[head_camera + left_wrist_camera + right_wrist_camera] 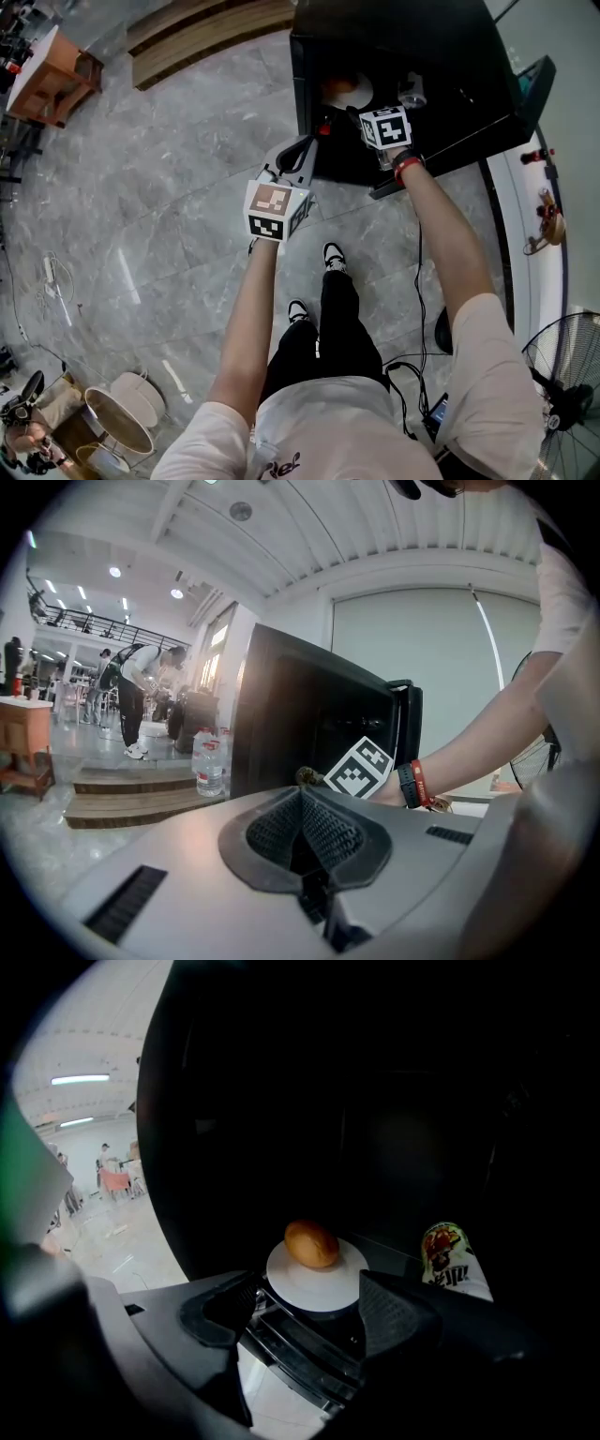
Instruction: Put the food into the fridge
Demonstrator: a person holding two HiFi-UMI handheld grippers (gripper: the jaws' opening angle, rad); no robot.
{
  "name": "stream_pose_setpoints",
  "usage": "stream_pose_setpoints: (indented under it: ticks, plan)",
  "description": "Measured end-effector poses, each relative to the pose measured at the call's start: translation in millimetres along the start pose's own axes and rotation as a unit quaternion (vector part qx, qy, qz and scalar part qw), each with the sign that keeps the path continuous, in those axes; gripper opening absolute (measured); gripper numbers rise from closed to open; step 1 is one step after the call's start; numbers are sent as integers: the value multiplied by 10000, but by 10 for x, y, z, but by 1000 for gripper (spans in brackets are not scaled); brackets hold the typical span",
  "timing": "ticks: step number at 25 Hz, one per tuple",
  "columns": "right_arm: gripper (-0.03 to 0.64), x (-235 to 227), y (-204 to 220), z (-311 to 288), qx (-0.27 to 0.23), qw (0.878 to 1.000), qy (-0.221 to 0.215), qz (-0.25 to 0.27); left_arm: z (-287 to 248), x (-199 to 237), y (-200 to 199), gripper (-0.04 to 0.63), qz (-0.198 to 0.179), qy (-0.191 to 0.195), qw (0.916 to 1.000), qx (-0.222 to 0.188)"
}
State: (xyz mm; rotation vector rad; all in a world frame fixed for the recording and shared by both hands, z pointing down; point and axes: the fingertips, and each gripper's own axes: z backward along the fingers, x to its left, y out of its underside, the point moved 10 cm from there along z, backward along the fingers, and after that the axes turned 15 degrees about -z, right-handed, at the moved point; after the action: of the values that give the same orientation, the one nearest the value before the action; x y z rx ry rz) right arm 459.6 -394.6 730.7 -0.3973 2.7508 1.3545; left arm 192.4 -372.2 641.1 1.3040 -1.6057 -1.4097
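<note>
A brown bread roll (312, 1244) lies on a white plate (323, 1283) on a shelf inside the dark open fridge (412, 47). In the head view the same plate (352, 91) sits just inside the fridge's front. My right gripper (314, 1312) is open, with its jaws on either side of the plate's near rim and not pressing on it. A printed drink can (452, 1258) stands to the right of the plate. My left gripper (302, 808) is shut on nothing and hangs outside the fridge (309, 714), left of the right gripper's marker cube (358, 766).
Grey marble floor surrounds the fridge. Wooden steps (206, 33) and a wooden table (52, 80) lie at the far left. A fan (567, 375) and a white counter (534, 216) are at the right. Water bottles (208, 761) stand on a step, with people far behind.
</note>
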Motion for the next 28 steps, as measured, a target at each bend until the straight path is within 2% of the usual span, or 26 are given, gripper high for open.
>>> stream_pose_setpoints:
  ticks: [17,28]
  plan:
    - [290,407,-69,1336,-341,9984,-68,-457,789,-193,-649,18,-133,-13,9997,185]
    - [242,650,2,2133,-533,9963,-96,-672,1191,-284,-913,20,-190,-94,9995,250]
